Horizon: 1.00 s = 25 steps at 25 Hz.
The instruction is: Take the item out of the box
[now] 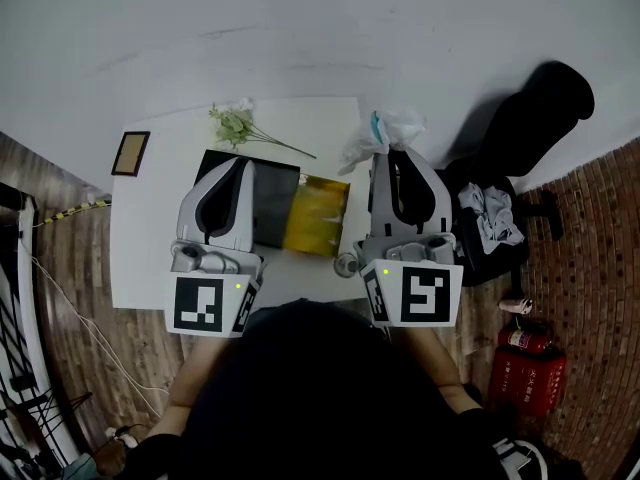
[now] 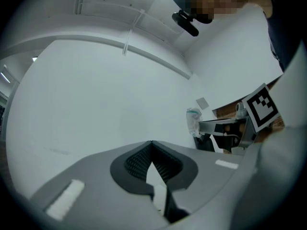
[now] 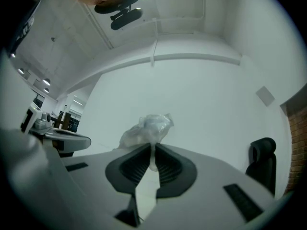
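An open black box [image 1: 275, 208] lies on the white table [image 1: 140, 253], with a yellow-gold item [image 1: 318, 216] at its right end. My left gripper [image 1: 242, 163] hovers over the box's left part. It tilts up toward the wall, and its jaws [image 2: 152, 143] are shut on nothing. My right gripper [image 1: 385, 158] is at the table's right edge, beside the box. Its jaws [image 3: 153, 147] stand a thin gap apart, and a fold of a crumpled clear plastic bag [image 3: 148, 128] sits between the pads. The bag [image 1: 392, 128] is at the table's far right corner.
A sprig of artificial flowers [image 1: 235, 123] lies behind the box, and a small framed picture [image 1: 130, 152] lies at the table's far left. A black office chair [image 1: 530, 118] holding cloth stands to the right, with a red fire extinguisher [image 1: 528, 368] on the brick floor.
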Motion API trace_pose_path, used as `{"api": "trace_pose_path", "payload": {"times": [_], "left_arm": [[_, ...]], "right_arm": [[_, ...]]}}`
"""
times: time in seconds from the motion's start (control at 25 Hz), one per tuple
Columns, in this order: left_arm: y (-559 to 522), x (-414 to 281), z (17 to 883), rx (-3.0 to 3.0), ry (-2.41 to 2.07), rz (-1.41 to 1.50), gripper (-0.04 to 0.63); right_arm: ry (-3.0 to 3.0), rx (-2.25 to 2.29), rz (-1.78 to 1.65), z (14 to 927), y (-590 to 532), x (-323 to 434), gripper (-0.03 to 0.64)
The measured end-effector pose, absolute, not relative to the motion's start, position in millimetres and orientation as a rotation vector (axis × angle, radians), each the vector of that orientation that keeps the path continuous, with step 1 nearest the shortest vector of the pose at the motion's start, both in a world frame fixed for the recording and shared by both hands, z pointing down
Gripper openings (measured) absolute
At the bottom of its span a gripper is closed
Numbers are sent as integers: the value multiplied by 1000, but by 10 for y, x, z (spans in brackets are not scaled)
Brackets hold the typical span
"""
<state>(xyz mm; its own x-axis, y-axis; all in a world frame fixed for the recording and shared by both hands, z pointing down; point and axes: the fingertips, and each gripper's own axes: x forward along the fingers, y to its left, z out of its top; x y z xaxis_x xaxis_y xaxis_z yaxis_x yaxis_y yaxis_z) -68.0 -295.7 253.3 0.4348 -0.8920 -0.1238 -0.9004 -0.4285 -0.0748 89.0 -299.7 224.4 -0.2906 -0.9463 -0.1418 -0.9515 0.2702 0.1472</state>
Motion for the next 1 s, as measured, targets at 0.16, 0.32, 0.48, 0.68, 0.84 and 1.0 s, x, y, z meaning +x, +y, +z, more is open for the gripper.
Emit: {"api": "trace_pose_path", "payload": {"times": [0.16,0.32,0.48,0.68,0.84,1.0], "left_arm": [[-2932,-665,2489,-2539,1602,101,11],[-2915,-665,2481,-2529,1611,96,11],[-2885,-625,2483,-2518,1617,88,11],[-2815,-562,2480,-2498,1628,81,11],[-2785,-535,2520,-2486,1649,72,11],[-2773,-515,2571,-2477,1667,68,11]], "right_arm": [[2485,-1845,314,2245,-2973,909,40],[2490,-1836,309,2254,-2961,926,40],[2501,-1820,308,2275,-2961,950,40],[2508,-1794,316,2282,-2914,1002,40],[2517,-1785,318,2320,-2901,1054,40],[2533,-1771,309,2388,-2923,1084,40]]}}
